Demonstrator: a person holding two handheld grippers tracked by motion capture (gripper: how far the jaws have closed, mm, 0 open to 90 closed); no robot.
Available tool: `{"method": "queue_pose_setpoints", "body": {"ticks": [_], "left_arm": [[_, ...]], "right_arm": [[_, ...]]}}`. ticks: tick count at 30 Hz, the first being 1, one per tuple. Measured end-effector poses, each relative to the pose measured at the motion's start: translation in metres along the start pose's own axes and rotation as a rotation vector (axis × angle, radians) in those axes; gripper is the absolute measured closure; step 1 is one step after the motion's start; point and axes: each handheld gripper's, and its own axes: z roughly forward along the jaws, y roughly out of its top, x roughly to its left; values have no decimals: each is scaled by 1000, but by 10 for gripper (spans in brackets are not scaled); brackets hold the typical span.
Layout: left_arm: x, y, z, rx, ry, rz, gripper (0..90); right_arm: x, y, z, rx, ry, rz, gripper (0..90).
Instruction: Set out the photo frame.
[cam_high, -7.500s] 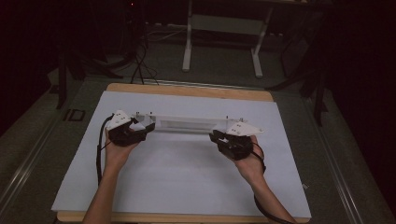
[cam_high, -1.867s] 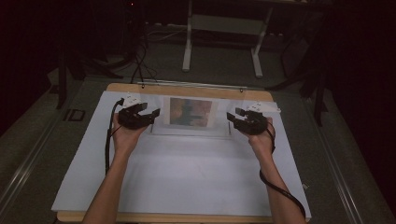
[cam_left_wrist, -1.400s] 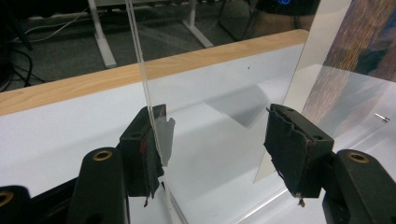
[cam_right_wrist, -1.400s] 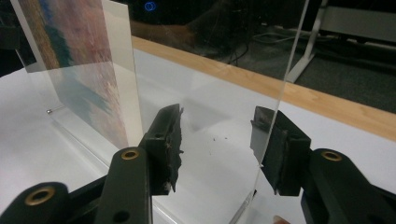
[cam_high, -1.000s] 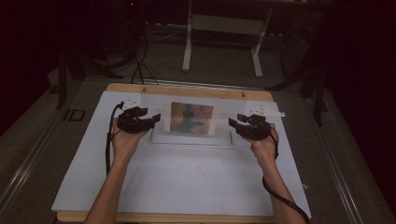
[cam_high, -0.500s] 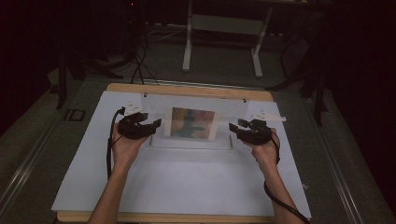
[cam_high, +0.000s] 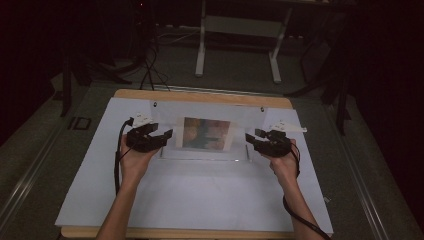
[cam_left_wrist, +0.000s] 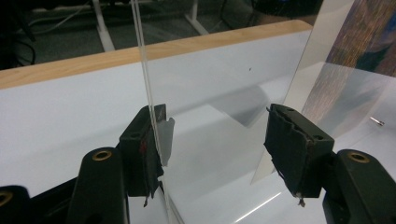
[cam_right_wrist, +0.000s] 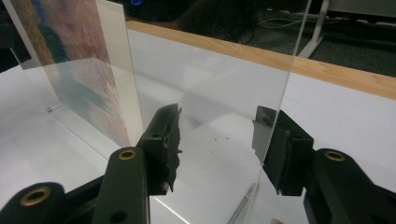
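- Toward the far edge of the white table surface (cam_high: 200, 200), a clear acrylic picture frame (cam_high: 205, 131) stands upright, with a colourful print (cam_high: 206, 133) in the middle of it.
- One hand-held gripper sits at each end of the frame, I'd guess to keep the wide, thin panel from tipping.
- At the frame's left end, the left gripper (cam_high: 156, 138) has its jaws apart. In the left gripper view the clear panel edge (cam_left_wrist: 148, 93) runs just beside 1 pad (cam_left_wrist: 144, 151), while the other pad (cam_left_wrist: 294, 149) stands well off it, so I don't judge this a clamp.
- At the right end, the right gripper (cam_high: 256, 140) is also spread. In the right gripper view the panel edge (cam_right_wrist: 285, 93) passes right by 1 pad (cam_right_wrist: 273, 149), and the other pad (cam_right_wrist: 168, 144) is apart from it. Whether that near pad touches the acrylic I cannot tell.
- Both forearms come in from the near edge, and a cable (cam_high: 118, 165) trails along the left one.
- A strip of bare wood (cam_high: 200, 96) shows along the far edge beyond the white sheet.
- Beyond the table the room is dark, with a grey floor (cam_high: 240, 70) and white desk legs (cam_high: 201, 55) on it.
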Motion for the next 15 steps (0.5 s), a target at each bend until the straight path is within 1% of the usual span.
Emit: {"method": "queue_pose_setpoints", "body": {"ticks": [4,9,15], "left_arm": [[2,-2,1,-15,-8,2,386],[0,-1,0,-10,2,-6,385],[-1,-2,-1,-9,4,-11,385]], "right_arm": [[2,0,-1,3,-4,0,509],[-1,0,0,2,7,-4,512],[-1,-1,0,0,12,-4,511]]}}
